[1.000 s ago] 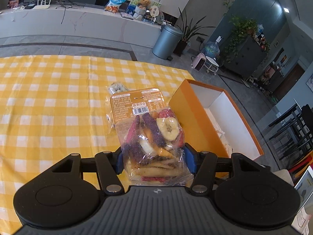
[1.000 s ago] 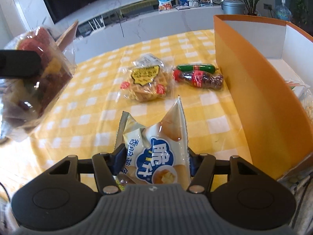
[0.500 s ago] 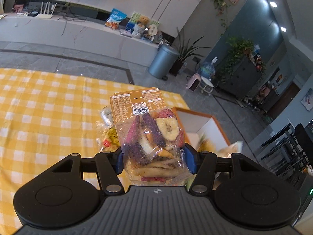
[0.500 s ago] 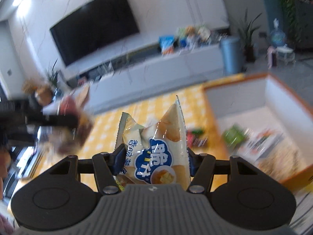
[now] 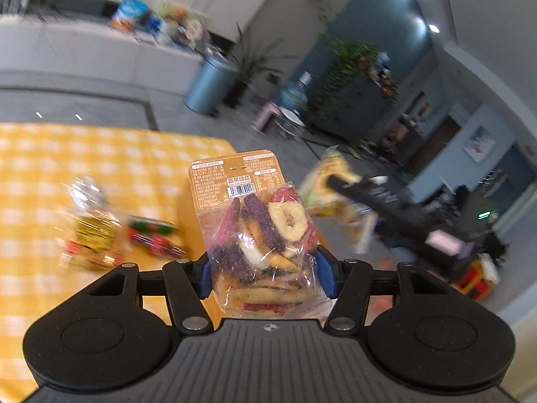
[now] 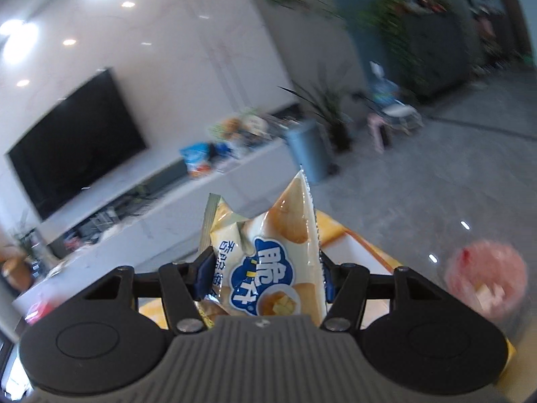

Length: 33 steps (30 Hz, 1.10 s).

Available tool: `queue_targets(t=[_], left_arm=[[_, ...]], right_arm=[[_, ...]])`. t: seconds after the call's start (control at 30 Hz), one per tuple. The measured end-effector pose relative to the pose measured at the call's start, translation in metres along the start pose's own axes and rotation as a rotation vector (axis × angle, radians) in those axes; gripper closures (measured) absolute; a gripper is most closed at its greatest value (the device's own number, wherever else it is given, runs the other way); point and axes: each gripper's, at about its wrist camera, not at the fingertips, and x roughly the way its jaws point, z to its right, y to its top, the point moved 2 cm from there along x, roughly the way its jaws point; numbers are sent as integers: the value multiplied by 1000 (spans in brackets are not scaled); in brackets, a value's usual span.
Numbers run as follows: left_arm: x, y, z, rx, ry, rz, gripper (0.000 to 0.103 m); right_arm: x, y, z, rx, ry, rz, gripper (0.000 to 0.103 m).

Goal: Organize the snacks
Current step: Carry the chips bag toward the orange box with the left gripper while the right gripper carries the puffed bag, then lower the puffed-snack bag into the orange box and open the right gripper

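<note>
The left gripper [image 5: 266,273] clamps a clear bag of dried fruit chips [image 5: 261,235] between its blue pads; its brown header card carries a barcode and fine print too small to read. Ahead to its left, two blurred snack packs [image 5: 97,231] lie on the yellow-checked bench [image 5: 40,154]. The right gripper [image 6: 263,277] pinches a cream snack packet [image 6: 272,262] printed with large white Chinese characters on blue.
</note>
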Motion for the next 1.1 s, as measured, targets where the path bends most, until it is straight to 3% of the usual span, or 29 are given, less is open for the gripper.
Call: queue_targets(t=[0.17, 0.33, 0.43, 0.57, 0.73, 0.83, 0.93, 1.03, 1.1], left_arm=[[39, -1, 2, 27, -3, -38, 36], [68, -6, 1, 37, 19, -59, 36], [80, -9, -1, 29, -4, -89, 36], [89, -12, 2, 35, -33, -135, 36], [90, -14, 5, 54, -25, -164, 36], [91, -16, 10, 68, -12, -168, 36], [90, -16, 11, 67, 0, -174, 36], [90, -14, 12, 64, 29, -178, 36], [86, -14, 15, 73, 46, -170, 36]], right_arm=[[41, -32, 26, 31, -28, -104, 45], [65, -49, 43, 2, -179, -190, 45], [73, -54, 44, -37, -223, -209, 45], [83, -63, 52, -83, -312, -254, 45], [95, -67, 68, -65, -306, -308, 45], [98, -67, 67, -96, -364, -315, 43], [97, -66, 65, -108, -394, -301, 31], [99, -63, 61, -123, -435, -295, 27], [97, -61, 61, -121, -427, -292, 14]])
